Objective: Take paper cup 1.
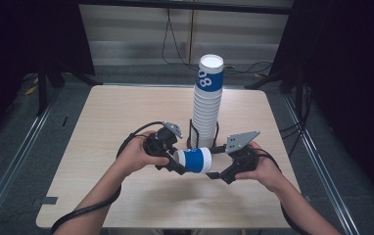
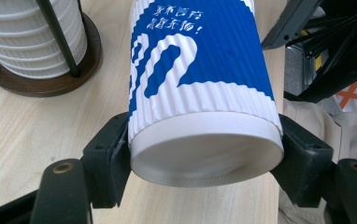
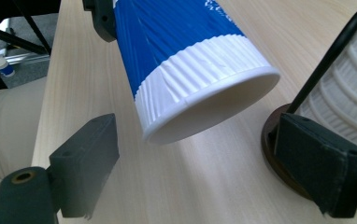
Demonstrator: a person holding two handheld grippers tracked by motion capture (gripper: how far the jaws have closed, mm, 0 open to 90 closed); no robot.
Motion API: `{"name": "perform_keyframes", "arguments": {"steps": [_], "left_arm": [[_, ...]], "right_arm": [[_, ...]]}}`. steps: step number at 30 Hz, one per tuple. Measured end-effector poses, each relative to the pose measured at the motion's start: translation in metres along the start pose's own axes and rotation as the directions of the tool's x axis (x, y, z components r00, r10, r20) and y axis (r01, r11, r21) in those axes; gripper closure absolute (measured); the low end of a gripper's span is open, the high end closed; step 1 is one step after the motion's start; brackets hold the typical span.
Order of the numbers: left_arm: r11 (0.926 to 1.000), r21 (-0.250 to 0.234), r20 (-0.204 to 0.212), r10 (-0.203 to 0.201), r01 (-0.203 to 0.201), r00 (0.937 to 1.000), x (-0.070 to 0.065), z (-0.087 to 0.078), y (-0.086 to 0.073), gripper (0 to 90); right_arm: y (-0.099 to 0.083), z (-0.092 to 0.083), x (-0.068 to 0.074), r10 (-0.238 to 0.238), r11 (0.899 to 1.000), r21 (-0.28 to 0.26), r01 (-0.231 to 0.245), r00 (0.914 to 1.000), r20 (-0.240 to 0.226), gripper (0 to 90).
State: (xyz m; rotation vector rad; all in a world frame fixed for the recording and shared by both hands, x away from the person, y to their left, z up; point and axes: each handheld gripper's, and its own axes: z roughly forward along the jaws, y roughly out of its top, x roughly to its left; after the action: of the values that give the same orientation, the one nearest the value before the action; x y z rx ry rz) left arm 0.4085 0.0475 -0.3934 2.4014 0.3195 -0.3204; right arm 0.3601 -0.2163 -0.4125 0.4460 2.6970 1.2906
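A blue and white ribbed paper cup lies level just above the table, base end toward my left hand. My left gripper is shut on the cup near its base, one pad on each side. The cup's open mouth faces my right gripper, which is open with its pads apart just short of the rim. In the high view the right gripper sits at the cup's right end. A tall stack of white cups stands in a wire holder right behind.
The holder has a round dark wooden base and black upright rods, close to both grippers. The light wooden table has bare room to the left and front. Cables lie on the floor beyond the far edge.
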Motion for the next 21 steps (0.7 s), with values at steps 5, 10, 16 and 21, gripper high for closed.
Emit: {"name": "perform_keyframes", "arguments": {"steps": [5, 10, 16, 21], "left_arm": [[0.9999, 0.007, 0.002, 0.012, -0.012, 0.9999, -0.001, -0.0012, 0.0024, 29.3], [0.9999, 0.006, 0.008, 0.011, -0.011, 0.9999, -0.0021, -0.0022, 0.0038, 29.3], [0.9999, 0.004, 0.016, 0.016, -0.016, 0.9997, -0.0039, -0.0023, 0.0052, 29.3], [0.9997, 0.0, 0.028, 0.024, -0.024, 0.9993, -0.0048, -0.0016, 0.0066, 29.3]], "right_arm": [[-0.0011, 0.003, -0.0003, 0.002, 1.0, 0.003, -0.002, 1.0, -0.002, 12.8], [-0.0018, 0.0058, -0.0013, 0.003, 1.0, 0.001, -0.003, 1.0, -0.003, 12.7], [-0.0021, 0.0084, -0.0015, 0.003, 1.0, 0.0, -0.003, 1.0, -0.004, 12.4], [-0.0016, 0.0087, -0.0017, 0.003, 1.0, -0.012, -0.003, 1.0, -0.008, 12.3]]}}
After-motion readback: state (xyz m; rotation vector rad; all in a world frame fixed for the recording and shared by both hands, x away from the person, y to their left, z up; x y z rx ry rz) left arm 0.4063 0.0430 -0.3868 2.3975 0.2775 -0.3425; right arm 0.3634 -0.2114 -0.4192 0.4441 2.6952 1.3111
